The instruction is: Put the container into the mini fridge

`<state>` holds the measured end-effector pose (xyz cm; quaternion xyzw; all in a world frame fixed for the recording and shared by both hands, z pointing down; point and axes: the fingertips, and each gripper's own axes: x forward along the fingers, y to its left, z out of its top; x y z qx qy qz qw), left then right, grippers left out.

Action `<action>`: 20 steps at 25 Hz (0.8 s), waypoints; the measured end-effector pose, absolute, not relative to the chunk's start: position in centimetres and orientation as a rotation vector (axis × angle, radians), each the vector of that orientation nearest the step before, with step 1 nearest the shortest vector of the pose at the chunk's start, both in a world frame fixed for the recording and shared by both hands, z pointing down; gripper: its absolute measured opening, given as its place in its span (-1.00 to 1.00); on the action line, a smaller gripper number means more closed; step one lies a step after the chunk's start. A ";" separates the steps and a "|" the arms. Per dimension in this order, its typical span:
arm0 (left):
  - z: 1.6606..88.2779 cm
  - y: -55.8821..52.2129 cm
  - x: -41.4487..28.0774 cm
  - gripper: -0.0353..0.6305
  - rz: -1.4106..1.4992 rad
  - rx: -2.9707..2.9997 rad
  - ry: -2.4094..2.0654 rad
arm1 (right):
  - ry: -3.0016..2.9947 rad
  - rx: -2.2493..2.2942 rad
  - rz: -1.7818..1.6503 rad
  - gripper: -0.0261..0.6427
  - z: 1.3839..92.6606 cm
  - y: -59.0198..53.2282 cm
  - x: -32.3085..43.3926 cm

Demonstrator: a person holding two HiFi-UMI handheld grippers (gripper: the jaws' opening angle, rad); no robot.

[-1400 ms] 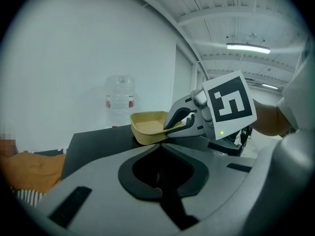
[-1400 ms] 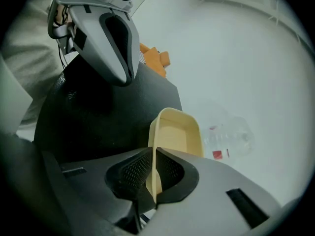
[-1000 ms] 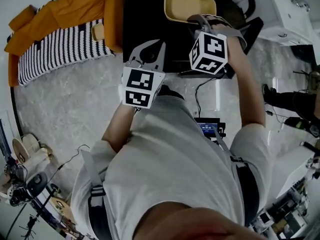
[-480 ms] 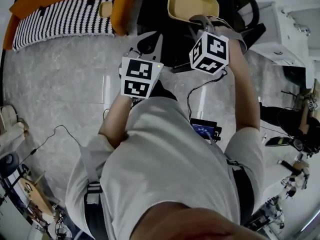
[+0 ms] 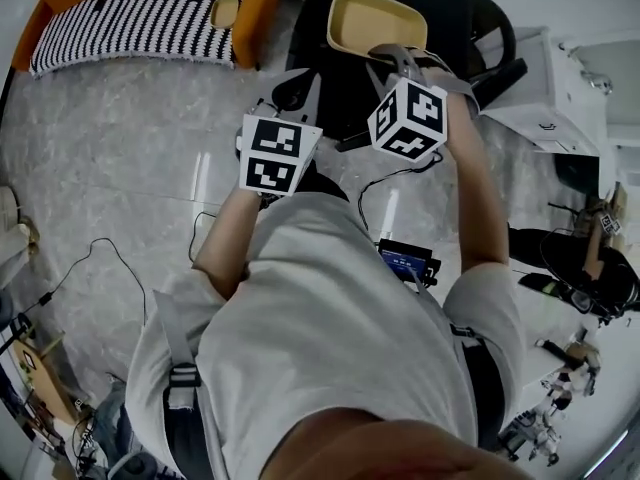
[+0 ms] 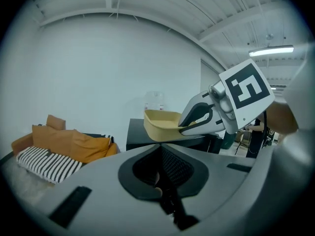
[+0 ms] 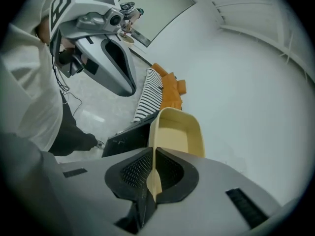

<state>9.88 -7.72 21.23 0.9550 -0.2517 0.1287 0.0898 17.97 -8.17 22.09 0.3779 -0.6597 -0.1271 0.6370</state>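
Carried across the room since a second ago, my right gripper (image 5: 392, 56) shows in the head view with the pale yellow plastic container (image 5: 375, 18) just ahead of its jaws. Left gripper view: left gripper (image 6: 160, 150) closed, empty. Right gripper view: jaws clamped on the container's rim. Pickup done; fridge placement remains.

The right gripper (image 5: 392, 56) hides the container's (image 5: 365, 18) near rim.

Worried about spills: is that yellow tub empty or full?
Empty: the head view looks into the yellow tub and shows only its bare bottom.
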 end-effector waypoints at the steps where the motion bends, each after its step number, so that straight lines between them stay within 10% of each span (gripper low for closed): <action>1: 21.3 -7.4 9.7 -0.86 0.380 2.844 -0.755 | -1.512 0.868 -0.282 -0.77 22.1 -7.8 17.7; 20: 29.5 -3.4 7.1 -0.86 0.332 2.611 -0.955 | -1.669 0.769 -0.185 -0.77 25.2 0.3 12.9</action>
